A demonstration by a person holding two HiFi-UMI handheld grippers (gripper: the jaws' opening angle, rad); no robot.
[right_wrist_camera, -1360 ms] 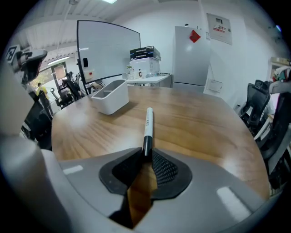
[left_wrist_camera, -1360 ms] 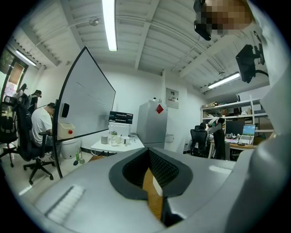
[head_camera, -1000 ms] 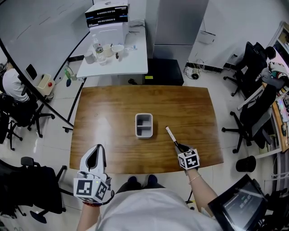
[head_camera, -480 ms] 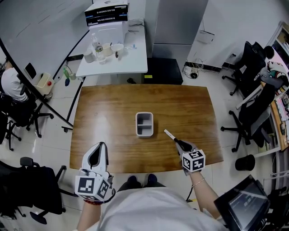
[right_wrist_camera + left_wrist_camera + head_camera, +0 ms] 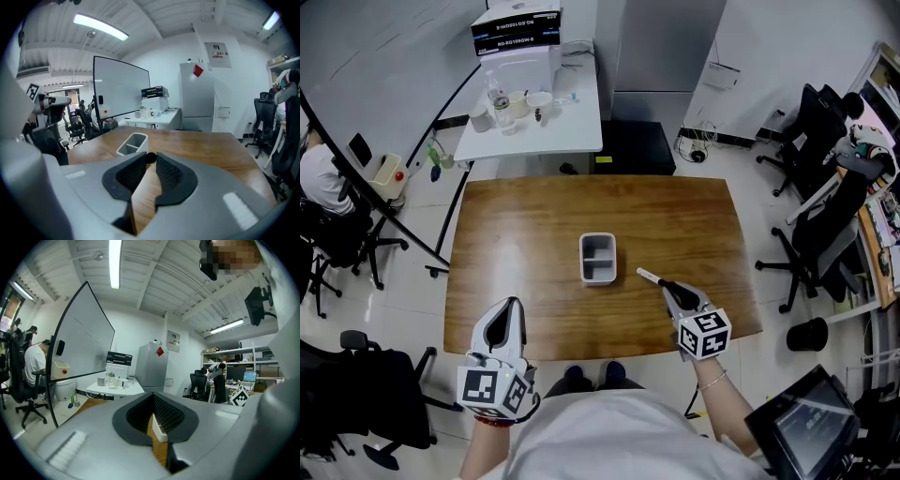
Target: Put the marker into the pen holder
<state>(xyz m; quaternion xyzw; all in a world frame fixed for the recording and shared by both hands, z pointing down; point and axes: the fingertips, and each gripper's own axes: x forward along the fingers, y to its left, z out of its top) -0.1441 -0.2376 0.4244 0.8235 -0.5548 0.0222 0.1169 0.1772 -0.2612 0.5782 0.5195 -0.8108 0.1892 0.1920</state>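
Note:
The white two-compartment pen holder stands empty at the middle of the wooden table; it also shows ahead-left in the right gripper view. My right gripper is shut on the marker, whose white end points left toward the holder, just to the holder's right and a little nearer me. The marker's dark end sits between the jaw tips. My left gripper hovers at the table's near left edge, shut and holding nothing, with the pen holder visible through its narrow gap.
A white side table with bottles, cups and a box stands behind the wooden table. Office chairs crowd the right side, and a whiteboard stand and more chairs are on the left. A black bin is near the right corner.
The right gripper has shifted slightly right and turned, so the marker now points more to the left, toward the pen holder. The left gripper has barely moved.

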